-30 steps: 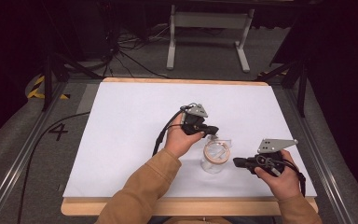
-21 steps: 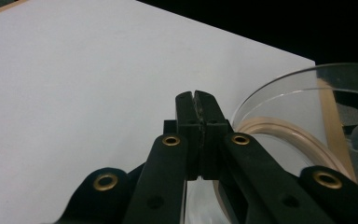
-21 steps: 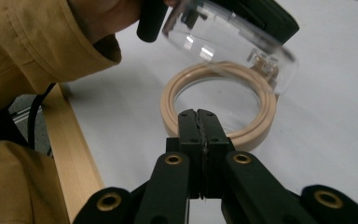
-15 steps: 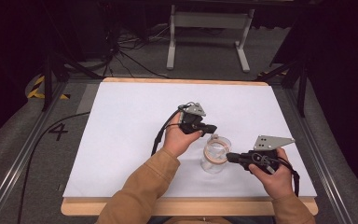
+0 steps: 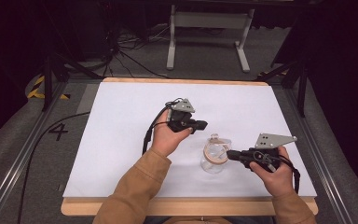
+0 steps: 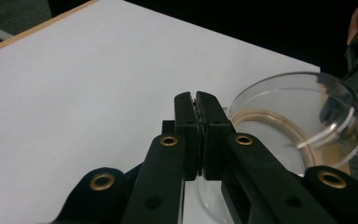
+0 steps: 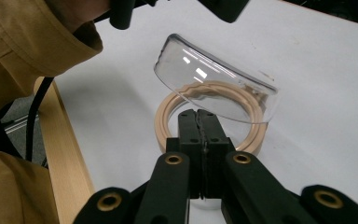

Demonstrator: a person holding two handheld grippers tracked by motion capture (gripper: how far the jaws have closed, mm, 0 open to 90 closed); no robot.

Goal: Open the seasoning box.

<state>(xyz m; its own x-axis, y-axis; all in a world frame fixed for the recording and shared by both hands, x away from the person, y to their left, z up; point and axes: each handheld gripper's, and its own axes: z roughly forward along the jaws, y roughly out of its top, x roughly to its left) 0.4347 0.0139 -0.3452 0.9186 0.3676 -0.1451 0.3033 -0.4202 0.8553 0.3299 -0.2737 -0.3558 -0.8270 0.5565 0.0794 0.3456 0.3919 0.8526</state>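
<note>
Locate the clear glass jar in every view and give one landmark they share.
High view: the clear glass jar stands right of centre, between both grippers.
Left gripper view: jar at right, past the shut jaws.
Right gripper view: jar at centre, above the shut jaws.
Shared landmark: its tan ring.

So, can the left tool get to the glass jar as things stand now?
Probably yes. The left tool sits shut, just beside the glass jar, with bare table between. The right tool is at the jar's other side.
</note>
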